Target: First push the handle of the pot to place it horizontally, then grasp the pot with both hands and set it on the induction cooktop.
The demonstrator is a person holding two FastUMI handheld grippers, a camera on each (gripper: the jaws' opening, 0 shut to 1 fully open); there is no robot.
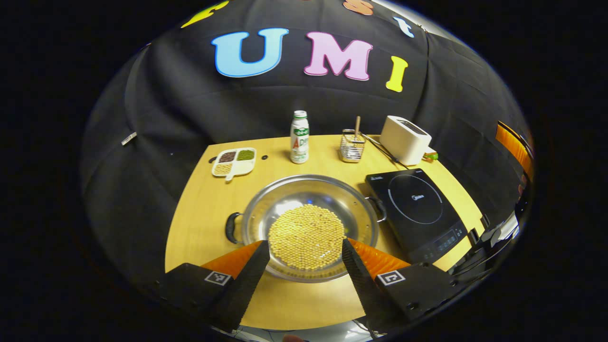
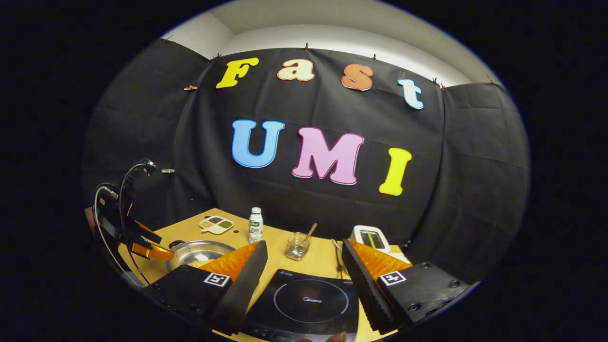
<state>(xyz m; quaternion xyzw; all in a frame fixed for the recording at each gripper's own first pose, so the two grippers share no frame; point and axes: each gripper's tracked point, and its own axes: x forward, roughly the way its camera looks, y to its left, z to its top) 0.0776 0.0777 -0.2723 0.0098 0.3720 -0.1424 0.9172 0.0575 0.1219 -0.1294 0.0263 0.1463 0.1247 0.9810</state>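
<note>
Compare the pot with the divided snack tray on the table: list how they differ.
The pot is round shiny metal with dark side handles; the divided tray is pale, squarish, with one short tab. The pot holds a single heap of yellow beans; the tray keeps dark, green and tan fillings in separate compartments. The pot looks much larger and sits nearer the cooktop. Both rest on the wooden table.

Left gripper view above pot (image 1: 308, 223), right gripper view over cooktop (image 2: 308, 299), both sharing table (image 1: 199, 209)
</note>
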